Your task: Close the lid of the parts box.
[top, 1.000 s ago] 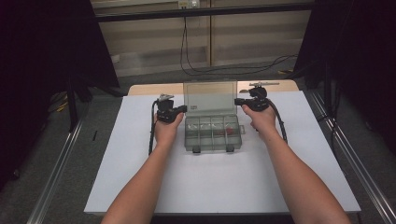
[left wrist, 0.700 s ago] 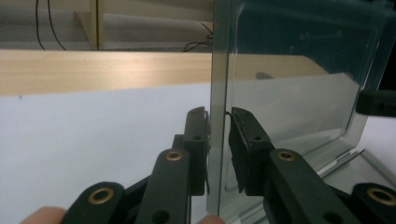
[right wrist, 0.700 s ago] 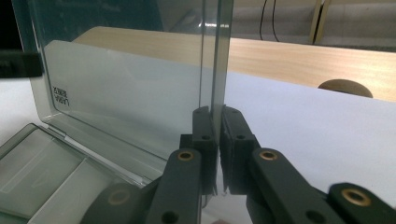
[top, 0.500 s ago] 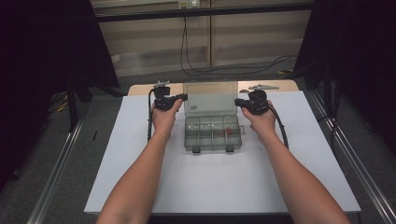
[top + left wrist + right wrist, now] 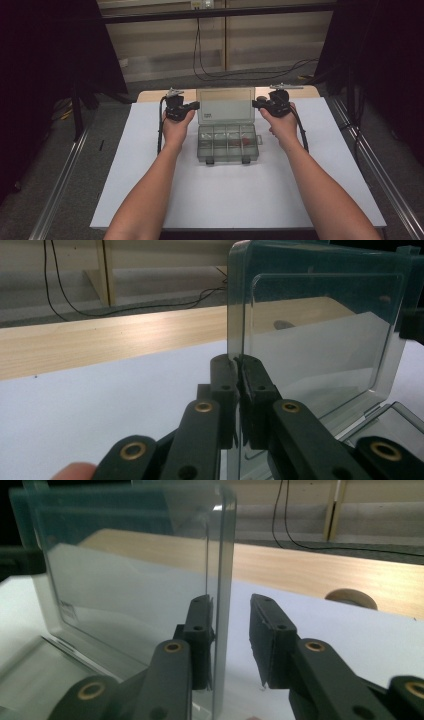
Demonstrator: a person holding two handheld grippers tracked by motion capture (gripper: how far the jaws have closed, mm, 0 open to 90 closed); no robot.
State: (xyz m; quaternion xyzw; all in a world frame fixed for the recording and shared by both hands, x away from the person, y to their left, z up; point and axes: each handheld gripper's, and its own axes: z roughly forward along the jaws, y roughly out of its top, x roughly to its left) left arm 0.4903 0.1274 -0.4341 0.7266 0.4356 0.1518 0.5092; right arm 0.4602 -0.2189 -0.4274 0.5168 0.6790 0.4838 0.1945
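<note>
Centrally on the white bench (image 5: 150, 170) sits a clear plastic compartment box (image 5: 228, 142), its tray divided into small cells, one holding something red. Its transparent lid (image 5: 225, 105) stands upright at the back of the tray, hinged along the far edge.

At the lid's left edge, the left hand-held gripper (image 5: 239, 365) has its two black jaws pressed together on the clear plastic, pinching the rim between them. At the lid's right edge, the right hand-held gripper (image 5: 232, 605) has its jaws spread, having just been opening; the lid's edge stands between them, touching the left jaw and apart from the other.

Both forearms reach in from the near side of the bench. Beyond the white surface runs a pale wooden strip (image 5: 100, 340), and black cables (image 5: 210, 60) trail across the floor behind.
</note>
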